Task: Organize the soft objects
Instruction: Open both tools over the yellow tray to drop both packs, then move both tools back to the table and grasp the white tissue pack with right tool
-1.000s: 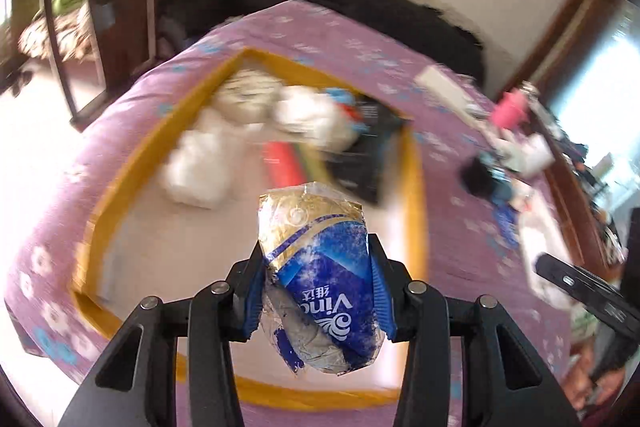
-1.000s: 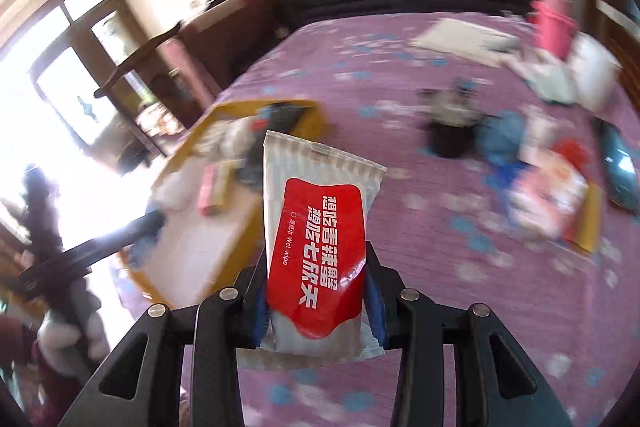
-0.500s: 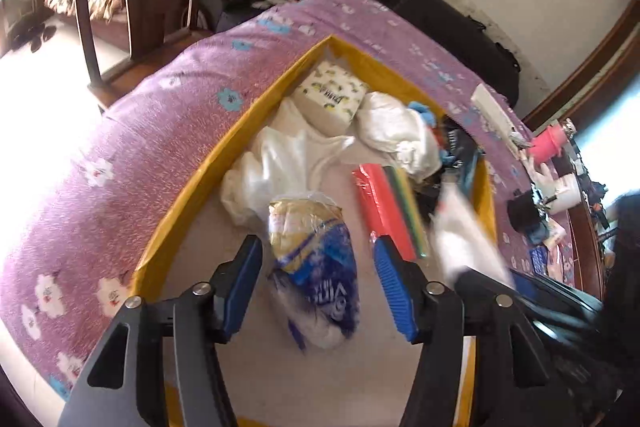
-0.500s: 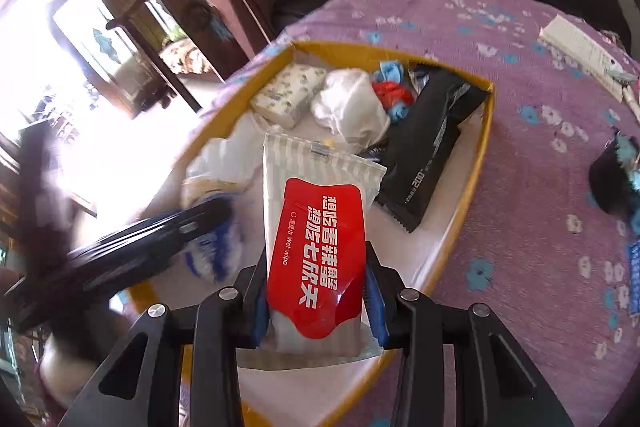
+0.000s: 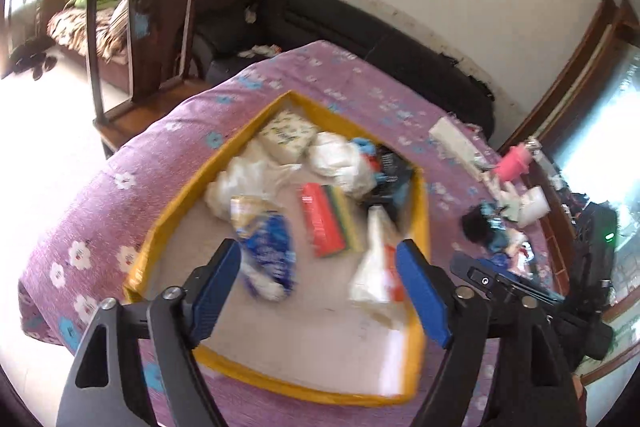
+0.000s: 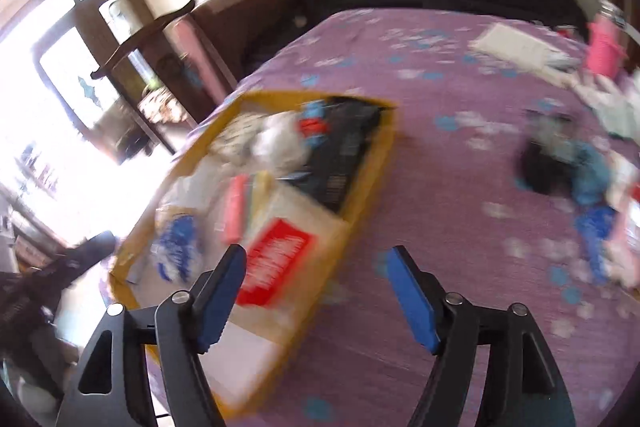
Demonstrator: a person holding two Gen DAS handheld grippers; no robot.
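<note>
A yellow-rimmed tray (image 5: 421,211) lies on the purple flowered table. In it lie a blue tissue pack (image 5: 268,247), a red-and-white wet wipe pack (image 5: 378,267), a red sponge pack (image 5: 322,223), white bags (image 5: 248,183) and a black pouch (image 5: 394,175). My left gripper (image 5: 318,287) is open and empty above the tray's near part. My right gripper (image 6: 316,291) is open and empty over the tray's right rim (image 6: 360,203); the wet wipe pack (image 6: 276,259) lies below it, beside the blue tissue pack (image 6: 176,239).
More loose items lie on the table to the right: a black and blue heap (image 6: 560,163), a pink bottle (image 5: 516,163), a white flat box (image 6: 516,47). A wooden chair (image 5: 140,27) and dark sofa (image 5: 360,35) stand behind the table.
Both grippers have opened: the left let go of the blue tissue pack, the right let go of the wet wipe pack. Both packs now lie in the tray, and both grippers have pulled back.
</note>
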